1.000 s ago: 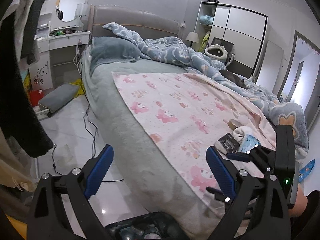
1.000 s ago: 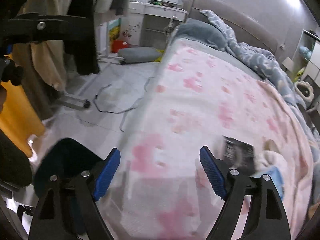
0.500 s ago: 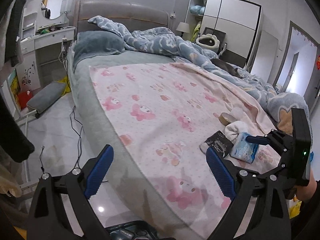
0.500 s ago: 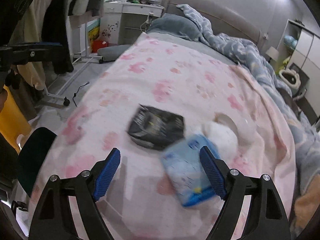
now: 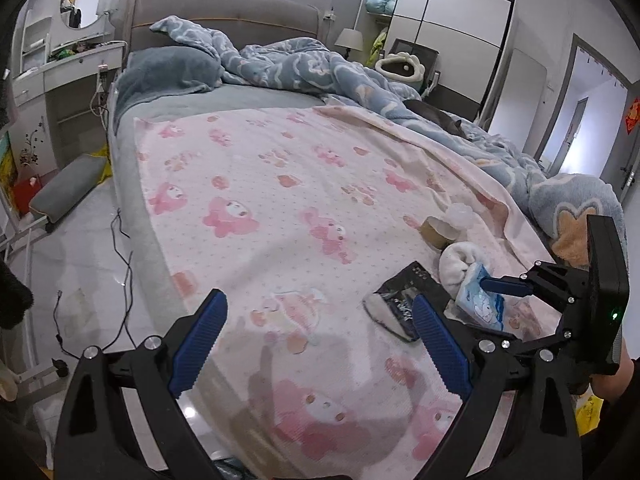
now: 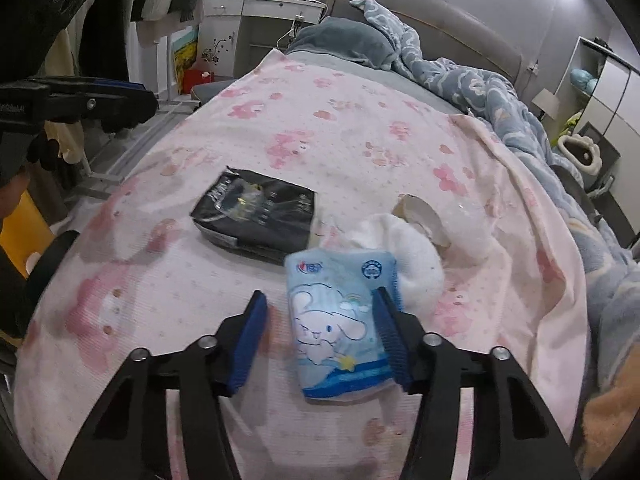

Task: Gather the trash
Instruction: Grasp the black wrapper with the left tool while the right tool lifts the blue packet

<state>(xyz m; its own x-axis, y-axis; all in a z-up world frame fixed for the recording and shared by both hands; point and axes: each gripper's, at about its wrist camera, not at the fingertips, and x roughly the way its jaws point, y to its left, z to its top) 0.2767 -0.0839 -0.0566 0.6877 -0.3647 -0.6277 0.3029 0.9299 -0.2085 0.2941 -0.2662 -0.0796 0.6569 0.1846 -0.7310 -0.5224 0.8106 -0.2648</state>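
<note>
A blue tissue pack (image 6: pixel 340 320) with a cartoon dog lies on the pink blanket (image 6: pixel 320 128), between the fingers of my open right gripper (image 6: pixel 320 320); the right finger touches its edge. Beyond it lie a black wrapper (image 6: pixel 256 210), a white sock (image 6: pixel 412 252), a brown tape roll (image 6: pixel 420 216) and a clear plastic cup (image 6: pixel 468 220). In the left wrist view my left gripper (image 5: pixel 316 340) is open and empty above the blanket's near edge; the wrapper (image 5: pixel 404 300), pack (image 5: pixel 478 296), sock (image 5: pixel 460 264) and tape roll (image 5: pixel 438 232) lie to its right.
A rumpled blue duvet (image 5: pixel 320 72) covers the far side of the bed. A grey cushion (image 5: pixel 64 188) and cables (image 5: pixel 124 240) lie on the floor at left. Clothes (image 6: pixel 100 8) hang at left. A wardrobe (image 5: pixel 448 32) stands at the back.
My right gripper has moved forward and down over the bed, so the tissue pack now lies between its fingers. My left gripper has swung right, over the blanket.
</note>
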